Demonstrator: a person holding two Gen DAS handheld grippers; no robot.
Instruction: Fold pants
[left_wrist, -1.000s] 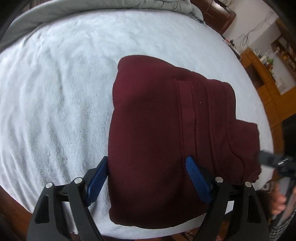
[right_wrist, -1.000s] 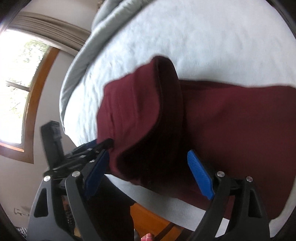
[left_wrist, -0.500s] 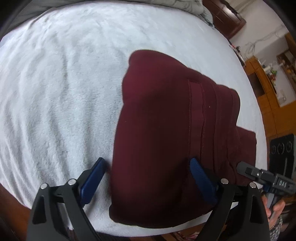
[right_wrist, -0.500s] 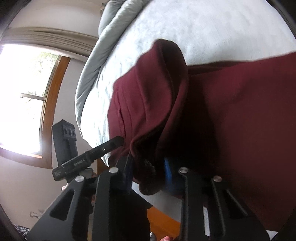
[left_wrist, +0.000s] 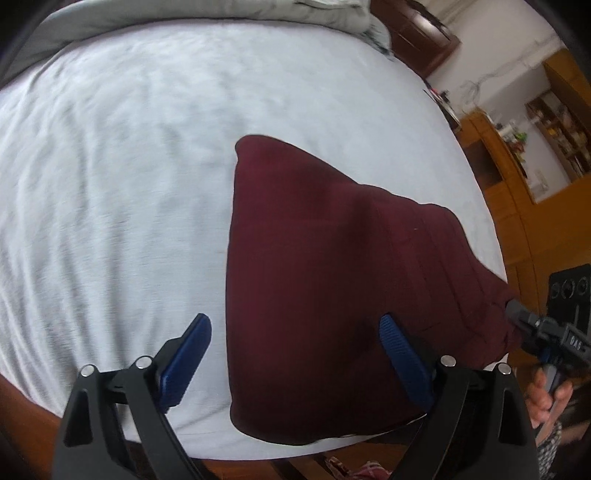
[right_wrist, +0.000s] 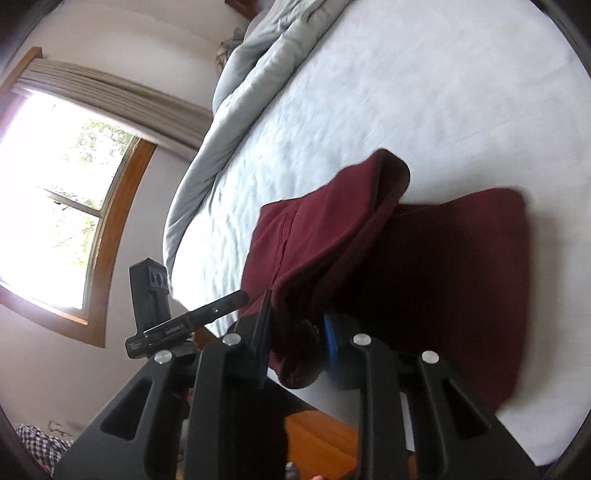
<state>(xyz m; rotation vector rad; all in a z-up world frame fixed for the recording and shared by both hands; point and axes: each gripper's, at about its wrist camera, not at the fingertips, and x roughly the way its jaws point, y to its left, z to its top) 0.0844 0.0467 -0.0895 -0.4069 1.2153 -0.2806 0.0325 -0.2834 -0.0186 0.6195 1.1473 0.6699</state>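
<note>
Two tongs work maroon knit pants (left_wrist: 332, 280) at the bed's (left_wrist: 110, 166) near edge: the right tongs (right_wrist: 295, 332) pinch a lifted fabric corner; the left tongs (left_wrist: 295, 354) gape wide, straddling the folded bundle's edge on fleecy white bedding.

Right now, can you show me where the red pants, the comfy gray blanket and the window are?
red pants (left_wrist: 317, 280), left wrist view, middle of the folded cloth.
gray blanket (right_wrist: 255, 62), right wrist view, bunched folds at the far bed edge.
window (right_wrist: 55, 192), right wrist view, bright glass pane.
</note>
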